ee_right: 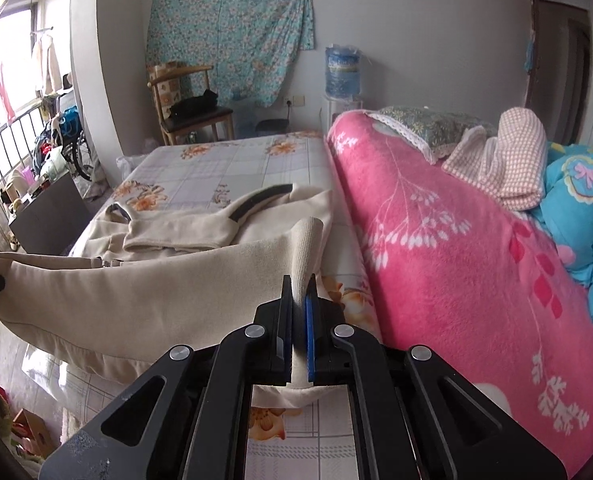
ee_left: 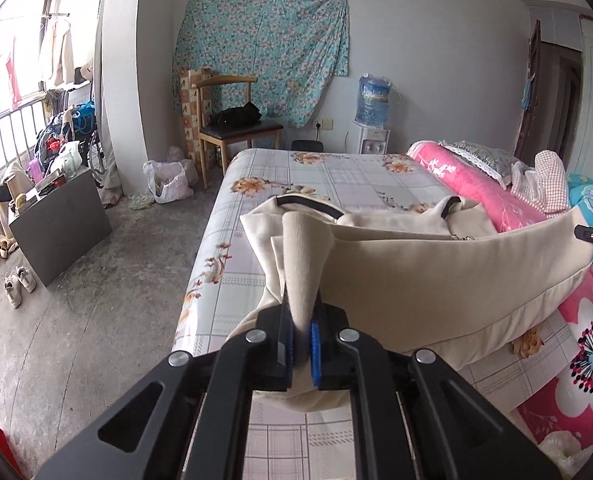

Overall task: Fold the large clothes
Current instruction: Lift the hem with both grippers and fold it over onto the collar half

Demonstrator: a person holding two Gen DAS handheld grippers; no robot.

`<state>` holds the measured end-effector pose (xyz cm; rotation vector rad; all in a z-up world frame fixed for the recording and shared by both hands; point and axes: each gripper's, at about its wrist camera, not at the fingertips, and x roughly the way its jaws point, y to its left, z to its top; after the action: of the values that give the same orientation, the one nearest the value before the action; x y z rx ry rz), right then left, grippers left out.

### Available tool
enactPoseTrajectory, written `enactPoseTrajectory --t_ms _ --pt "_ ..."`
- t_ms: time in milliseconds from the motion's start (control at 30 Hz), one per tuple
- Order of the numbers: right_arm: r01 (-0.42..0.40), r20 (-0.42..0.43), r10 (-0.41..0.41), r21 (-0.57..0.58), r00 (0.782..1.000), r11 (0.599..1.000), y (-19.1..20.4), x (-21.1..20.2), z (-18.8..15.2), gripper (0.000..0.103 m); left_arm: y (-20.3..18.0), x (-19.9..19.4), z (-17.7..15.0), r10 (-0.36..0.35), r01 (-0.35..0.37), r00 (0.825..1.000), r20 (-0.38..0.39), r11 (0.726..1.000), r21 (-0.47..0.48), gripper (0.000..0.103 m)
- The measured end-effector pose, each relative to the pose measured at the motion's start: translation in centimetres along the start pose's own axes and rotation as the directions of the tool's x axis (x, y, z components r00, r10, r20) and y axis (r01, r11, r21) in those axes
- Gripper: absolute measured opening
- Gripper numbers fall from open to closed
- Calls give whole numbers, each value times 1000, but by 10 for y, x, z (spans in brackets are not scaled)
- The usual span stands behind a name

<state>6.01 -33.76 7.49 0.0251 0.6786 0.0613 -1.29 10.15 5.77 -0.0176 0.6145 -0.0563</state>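
Gripping cream garment [ee_left: 436, 264] hem | left gripper [ee_left: 302, 340] clamped, tilted down | right gripper [ee_right: 299, 332] likewise

a wooden chair [ee_left: 232, 128] stands under a floral cloth [ee_left: 264, 60] on the wall, near a water dispenser [ee_left: 372, 120], with a pink blanket [ee_right: 456, 260] rolled along the bed [ee_left: 336, 176].
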Motion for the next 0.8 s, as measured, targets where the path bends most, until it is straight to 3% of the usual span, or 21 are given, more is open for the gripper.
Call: enactPoseTrajectory --t_ms 300,433,500,600,633,667,733,800 --pt "-35 75 38 -41 996 999 2 60 80 3 20 69 91 -24 24 1000 16 999 -21 6" --pt "-76 63 77 -18 995 997 0 112 122 3 28 128 131 -18 18 1000 -10 1000 -21 6" --pt "-97 37 97 5 995 995 -2 146 136 3 34 170 144 -24 21 997 -70 999 -45 6" --pt "-92 -57 94 39 994 995 -3 208 138 8 44 236 144 -70 50 979 -190 993 -109 10" --pt "-80 -105 86 54 991 995 -5 230 135 12 47 259 140 -78 47 967 -243 990 -131 17" --pt "-66 -148 76 72 986 995 -8 248 129 20 51 278 135 -65 23 955 -290 989 -145 22" --pt "-44 -217 68 113 974 993 -17 271 119 24 59 298 124 -10 -49 936 -352 986 -159 27" --pt "-65 -199 95 154 975 986 -23 264 113 24 67 289 119 -57 -13 948 -312 976 -217 27"
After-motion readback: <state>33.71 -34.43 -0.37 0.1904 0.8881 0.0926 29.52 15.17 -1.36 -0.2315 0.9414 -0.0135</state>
